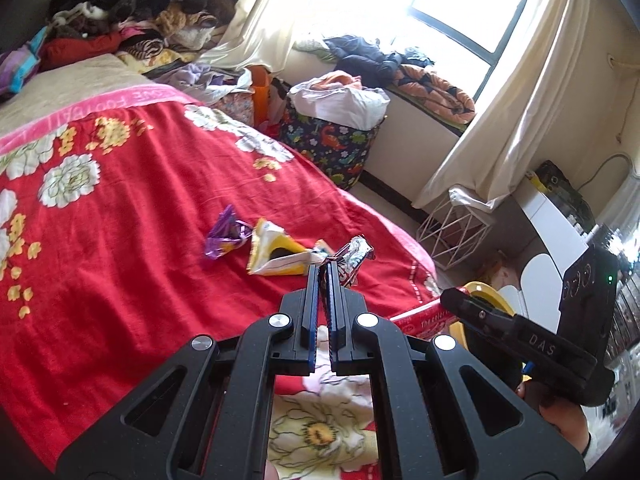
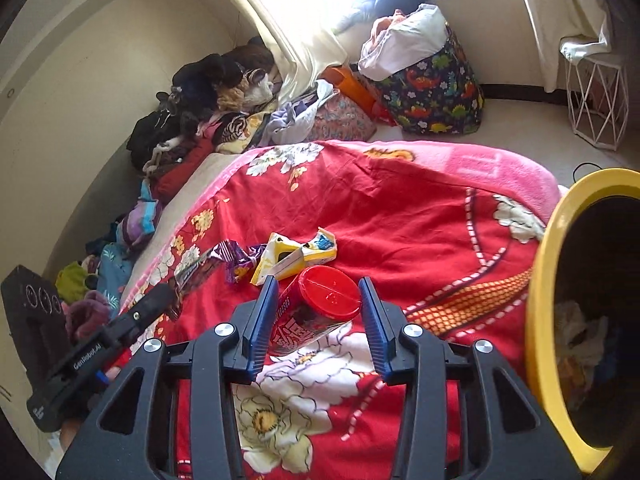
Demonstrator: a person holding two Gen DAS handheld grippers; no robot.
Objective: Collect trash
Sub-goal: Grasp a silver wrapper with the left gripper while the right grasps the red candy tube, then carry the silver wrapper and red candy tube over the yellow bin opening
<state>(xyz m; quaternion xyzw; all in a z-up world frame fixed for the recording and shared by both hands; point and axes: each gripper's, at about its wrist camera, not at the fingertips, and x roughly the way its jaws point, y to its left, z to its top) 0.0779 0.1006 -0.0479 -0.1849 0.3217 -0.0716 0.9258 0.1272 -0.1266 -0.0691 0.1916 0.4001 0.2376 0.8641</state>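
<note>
My left gripper point(image 1: 323, 270) is shut on a crumpled silver and red wrapper point(image 1: 352, 258), held just above the red flowered bedspread point(image 1: 120, 240). My right gripper point(image 2: 318, 300) is shut on a red canister point(image 2: 316, 312) with a red lid, lifted off the bed. In the left wrist view the canister point(image 1: 422, 318) sticks out from the right gripper point(image 1: 450, 298). On the bed lie a purple wrapper point(image 1: 226, 238) point(image 2: 236, 260) and a torn yellow and white packet point(image 1: 276, 254) point(image 2: 296, 254). A yellow bin point(image 2: 548, 280) with a dark inside stands at the right, by the bed.
Piles of clothes point(image 1: 132, 12) cover the far end of the bed. A dinosaur-print laundry bag point(image 1: 336, 140) and a white wire stool point(image 1: 456, 232) stand on the floor by the curtained window. A hand point(image 1: 560, 412) holds the right gripper's handle.
</note>
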